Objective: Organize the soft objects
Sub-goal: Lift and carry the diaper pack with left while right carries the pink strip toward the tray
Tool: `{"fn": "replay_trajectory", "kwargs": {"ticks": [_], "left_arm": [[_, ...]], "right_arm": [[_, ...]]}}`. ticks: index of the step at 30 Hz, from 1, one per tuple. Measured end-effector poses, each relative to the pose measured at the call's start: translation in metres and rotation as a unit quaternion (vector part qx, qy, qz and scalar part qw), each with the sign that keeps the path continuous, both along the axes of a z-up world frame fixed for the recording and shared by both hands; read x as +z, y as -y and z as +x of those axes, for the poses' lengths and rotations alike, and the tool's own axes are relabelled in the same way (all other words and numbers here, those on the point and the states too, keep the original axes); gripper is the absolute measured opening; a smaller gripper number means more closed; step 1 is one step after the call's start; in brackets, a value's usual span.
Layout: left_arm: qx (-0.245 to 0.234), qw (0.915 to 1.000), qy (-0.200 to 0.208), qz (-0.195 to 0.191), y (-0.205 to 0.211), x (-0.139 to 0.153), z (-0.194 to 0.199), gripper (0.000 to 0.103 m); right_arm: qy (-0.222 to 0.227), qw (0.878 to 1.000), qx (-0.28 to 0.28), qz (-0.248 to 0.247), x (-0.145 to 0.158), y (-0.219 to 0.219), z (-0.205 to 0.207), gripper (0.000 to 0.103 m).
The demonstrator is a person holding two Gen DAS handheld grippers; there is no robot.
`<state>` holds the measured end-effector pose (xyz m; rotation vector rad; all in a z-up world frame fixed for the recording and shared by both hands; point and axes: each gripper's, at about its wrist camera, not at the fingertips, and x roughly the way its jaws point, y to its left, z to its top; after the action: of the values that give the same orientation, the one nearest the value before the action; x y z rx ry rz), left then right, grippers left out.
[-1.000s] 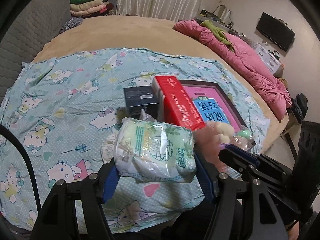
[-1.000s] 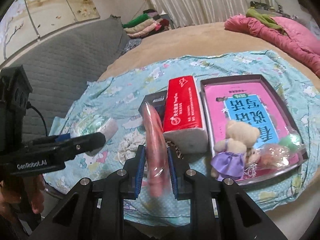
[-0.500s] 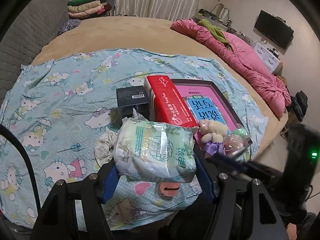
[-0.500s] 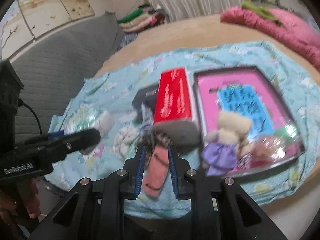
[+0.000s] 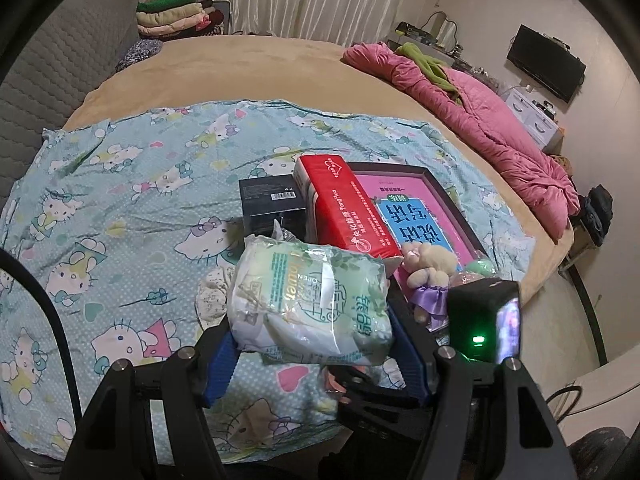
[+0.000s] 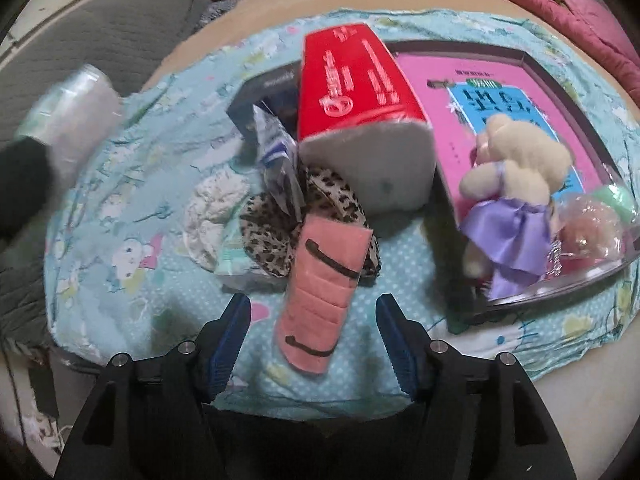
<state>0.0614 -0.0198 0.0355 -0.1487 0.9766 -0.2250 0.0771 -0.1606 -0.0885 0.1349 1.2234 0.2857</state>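
My left gripper (image 5: 316,356) is shut on a green and white pack of tissues (image 5: 310,300), held above the Hello Kitty sheet (image 5: 120,200). My right gripper (image 6: 312,336) is open just behind a pink soft pouch (image 6: 324,292) that lies on the sheet, against a leopard-print scrunchie (image 6: 264,220). A red tissue pack (image 6: 356,92) lies beside a pink box lid (image 6: 500,88) that holds a plush bear in a purple dress (image 6: 516,184). The held pack also shows blurred in the right wrist view (image 6: 68,112).
A black box (image 5: 272,204) sits left of the red pack. A white crumpled cloth (image 6: 216,208) lies beside the scrunchie. A pink quilt (image 5: 480,108) lies at the bed's far right. Folded clothes (image 5: 172,16) are stacked at the back. A grey headboard (image 5: 48,68) is on the left.
My right gripper has come down to the sheet, opened and let go of the pink pouch, which now lies flat. My left gripper still holds the tissue pack.
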Motion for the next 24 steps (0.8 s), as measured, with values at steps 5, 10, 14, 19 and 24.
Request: {"fn": "replay_trajectory", "kwargs": {"ticks": [5,10,14,19,24], "left_arm": [[0.000,1.0000,0.000,-0.003,-0.003,0.000,0.001,0.068],[0.002,1.0000,0.001,-0.006,-0.004,0.001,0.003,0.068],[-0.003,1.0000,0.004,-0.007,0.001,0.004,0.006,0.068],[-0.011,0.9998,0.010,-0.011,0.011,0.011,0.008,0.068],[-0.018,0.9997,0.013,-0.009,0.022,0.015,0.012,0.068]], "right_arm": [[-0.013,1.000,-0.013,-0.009,-0.022,-0.005,0.007,0.052],[-0.009,1.000,-0.017,0.013,-0.021,0.006,0.008,0.027],[0.011,0.999,-0.019,0.043,0.001,0.019,0.005,0.021],[0.053,0.997,-0.010,0.051,0.037,0.033,-0.003,0.019],[0.078,0.993,-0.030,0.079,0.061,0.059,-0.004,0.019]]}}
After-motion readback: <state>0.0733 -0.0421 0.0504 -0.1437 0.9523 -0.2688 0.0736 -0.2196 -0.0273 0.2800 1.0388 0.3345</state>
